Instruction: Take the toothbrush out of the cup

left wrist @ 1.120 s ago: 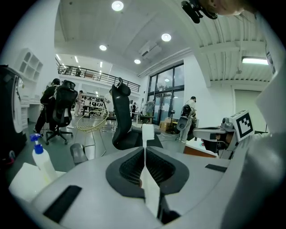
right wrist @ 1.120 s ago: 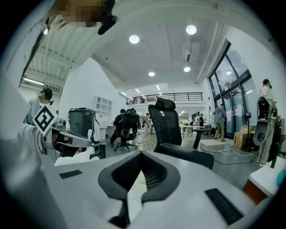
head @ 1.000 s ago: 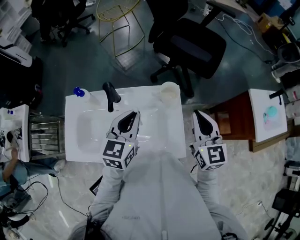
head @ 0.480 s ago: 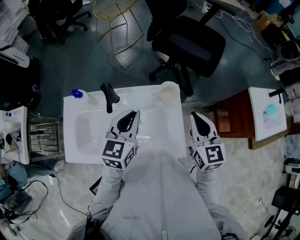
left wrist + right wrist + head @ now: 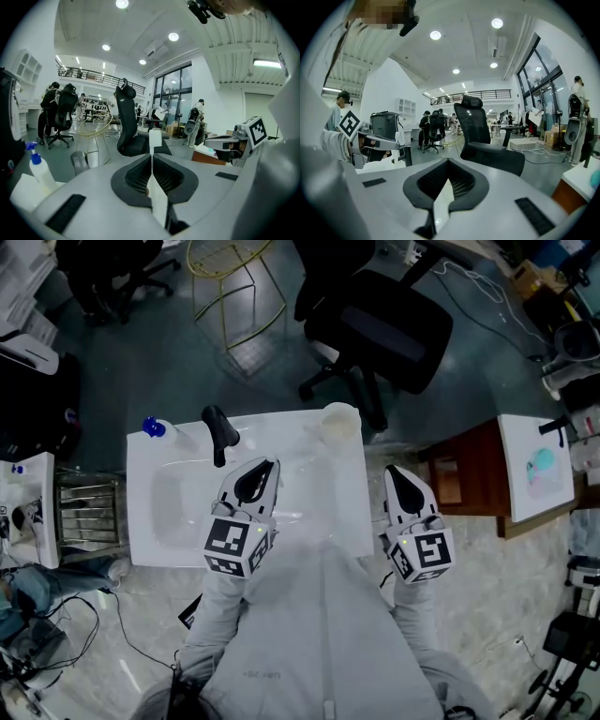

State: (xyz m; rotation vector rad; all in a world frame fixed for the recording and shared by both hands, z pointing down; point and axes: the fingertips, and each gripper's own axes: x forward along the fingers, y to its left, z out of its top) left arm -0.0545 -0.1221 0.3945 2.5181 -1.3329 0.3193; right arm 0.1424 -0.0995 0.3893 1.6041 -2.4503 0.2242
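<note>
**Inspector:** Item under inspection?

**Assistant:** A slim white plastic toothbrush [image 5: 154,140]. It has a straight narrow handle and a blunt rectangular head slightly wider than the handle. It is white all over, and the bristles cannot be told apart.

**Inspector:** Location?

**Assistant:** It is pinched between the jaws of the left gripper [image 5: 151,157], with the head projecting beyond the tips. That gripper hangs over the white rectangular washbasin [image 5: 328,493], pointing toward its rear edge. The pale translucent round cup [image 5: 339,420] stands at the basin top's right rear corner, well apart from the brush. In the head view the brush itself cannot be made out.

**Inspector:** And the right gripper [image 5: 447,162]?

**Assistant:** Its jaws are pressed together and empty, and it is held just off the basin's right edge.

**Inspector:** Other fittings?

**Assistant:** A black curved faucet [image 5: 220,432] at the rear, and a white spray bottle with a blue trigger [image 5: 38,168] at the left rear corner.
</note>
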